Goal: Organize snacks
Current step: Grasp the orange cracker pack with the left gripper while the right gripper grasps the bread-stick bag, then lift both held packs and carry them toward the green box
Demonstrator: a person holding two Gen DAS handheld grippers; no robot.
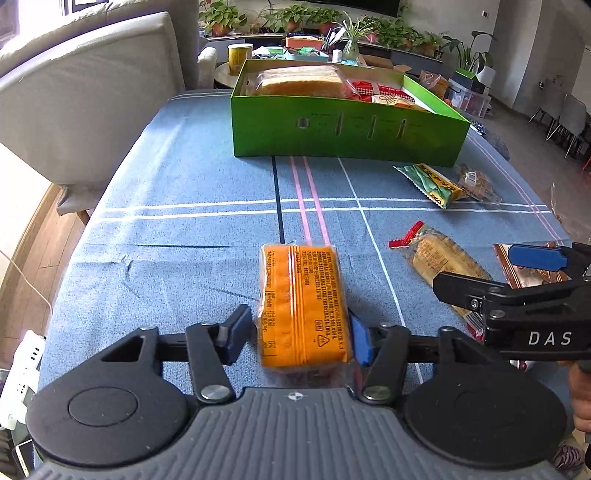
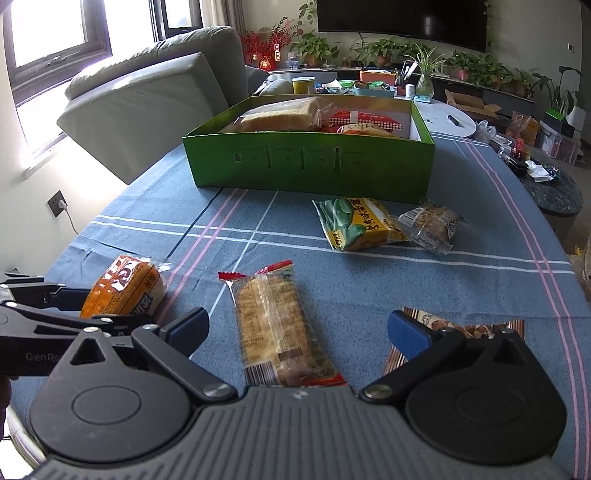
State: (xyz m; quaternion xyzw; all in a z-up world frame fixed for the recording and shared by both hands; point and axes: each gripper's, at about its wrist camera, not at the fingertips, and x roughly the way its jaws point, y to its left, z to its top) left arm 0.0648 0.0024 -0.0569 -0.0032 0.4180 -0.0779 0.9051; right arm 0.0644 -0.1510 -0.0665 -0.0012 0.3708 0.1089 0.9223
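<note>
Snacks lie scattered on a table covered by a blue cloth (image 1: 192, 177) with white, pink and dark stripes; the table stands in a living room with a grey sofa (image 2: 155, 85) at its left edge, a window (image 2: 55, 33) behind the sofa, a dark wall screen (image 2: 402, 22) at the far wall and a row of potted plants (image 2: 380, 50) on a low shelf beneath it. A green box (image 1: 340, 129), open at the top, sits at the far middle of the cloth and holds a wrapped bread loaf (image 1: 303, 83) on its left and red-and-white packets (image 1: 373, 90) on its right. The left gripper (image 1: 301, 332) is clenched on an orange snack pack (image 1: 303, 306), its blue pads pressed to the pack's two long sides near the front edge of the table. The right gripper (image 2: 297, 328) is spread wide, its fingers either side of a clear-wrapped biscuit pack with red ends (image 2: 277, 325) that lies on the cloth; whether the fingers touch it cannot be told. A brown striped packet (image 2: 476, 328) lies under the right finger. Just in front of the box's right corner, a green-and-yellow packet (image 2: 360, 223) touches a small clear-wrapped cake (image 2: 430, 225).
</note>
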